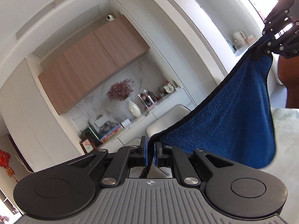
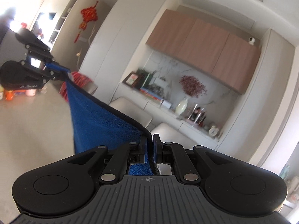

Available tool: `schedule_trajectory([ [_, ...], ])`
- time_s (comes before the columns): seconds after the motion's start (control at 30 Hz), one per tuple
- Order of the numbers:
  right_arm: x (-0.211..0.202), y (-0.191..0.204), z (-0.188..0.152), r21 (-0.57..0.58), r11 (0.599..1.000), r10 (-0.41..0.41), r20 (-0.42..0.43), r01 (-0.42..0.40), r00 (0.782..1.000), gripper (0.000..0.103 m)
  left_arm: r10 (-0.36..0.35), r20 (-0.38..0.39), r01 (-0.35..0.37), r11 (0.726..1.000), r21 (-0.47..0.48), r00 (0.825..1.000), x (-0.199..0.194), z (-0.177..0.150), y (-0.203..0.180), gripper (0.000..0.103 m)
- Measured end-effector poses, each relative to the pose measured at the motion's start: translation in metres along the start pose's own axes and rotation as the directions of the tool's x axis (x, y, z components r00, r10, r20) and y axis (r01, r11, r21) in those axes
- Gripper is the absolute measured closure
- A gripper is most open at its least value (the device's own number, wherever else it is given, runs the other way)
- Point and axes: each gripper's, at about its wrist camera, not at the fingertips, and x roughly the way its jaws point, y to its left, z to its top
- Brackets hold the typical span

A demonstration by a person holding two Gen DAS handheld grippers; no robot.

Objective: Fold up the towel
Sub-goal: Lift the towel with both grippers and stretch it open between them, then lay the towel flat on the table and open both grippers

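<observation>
1. Left wrist view, nearest: left gripper (image 1: 150,154) closed almost fully on the black-bound hem of the blue towel (image 1: 224,123), only a thin strip of edge pinched between the blue pads (image 1: 144,149). Little cloth in the bite, so likely to slip free under any sharp tug.
2. Right wrist view, nearest: right gripper (image 2: 150,149) likewise clamped narrow on the towel (image 2: 97,119), with a fold of blue pile bunched behind the pads (image 2: 143,150). Firmer hold here by the look of it, yet uneven against the other corner, so probably a skewed fold.
3. Mid-distance: towel strung in the air between both tongs, top hem running taut from one to the other, body sagging below in a loose belly, clear of the pale tabletop (image 1: 286,130). Sag liable to land crumpled or doubled under if lowered without spreading.
4. Same span: hem already tight; hands drawn further apart would probably pull a corner out.
5. Farther off: white chair backs (image 2: 130,112) just beyond the hanging cloth, a possible snag on a forward swing.
6. Farthest: white vase (image 1: 134,109) with dried flowers and a small clock (image 2: 213,130) on the sideboard, well apart, little at risk.
</observation>
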Motion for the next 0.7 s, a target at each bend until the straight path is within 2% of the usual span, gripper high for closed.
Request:
schedule_trajectory([
  [0.1, -0.021, 0.031, -0.027, 0.019, 0.996, 0.084, -0.081, -0.083, 0.993, 0.097, -0.077, -0.065, 0.078, 0.997, 0.009, 0.995, -0.022, -0.028, -0.023, 0.098],
  [0.23, -0.048, 0.075, -0.063, 0.069, 0.979, 0.203, -0.194, -0.193, 0.960, 0.097, -0.182, -0.171, 0.185, 0.983, -0.002, 0.968, -0.052, -0.066, -0.052, 0.098],
  [0.43, -0.074, 0.119, -0.099, 0.190, 0.932, 0.353, -0.303, -0.307, 0.885, 0.097, -0.317, -0.295, 0.311, 0.948, -0.070, 0.901, -0.084, -0.109, -0.081, 0.098],
  [0.5, -0.075, 0.129, -0.112, 0.219, 0.924, 0.374, -0.342, -0.314, 0.862, 0.097, -0.343, -0.321, 0.336, 0.939, -0.077, 0.883, -0.091, -0.122, -0.091, 0.098],
  [0.63, -0.071, 0.146, -0.139, 0.251, 0.914, 0.400, -0.418, -0.319, 0.816, 0.096, -0.357, -0.368, 0.362, 0.930, -0.059, 0.858, -0.096, -0.145, -0.108, 0.098],
  [0.7, -0.069, 0.156, -0.151, 0.259, 0.907, 0.419, -0.460, -0.333, 0.783, 0.094, -0.352, -0.393, 0.360, 0.931, -0.055, 0.849, -0.094, -0.156, -0.112, 0.098],
])
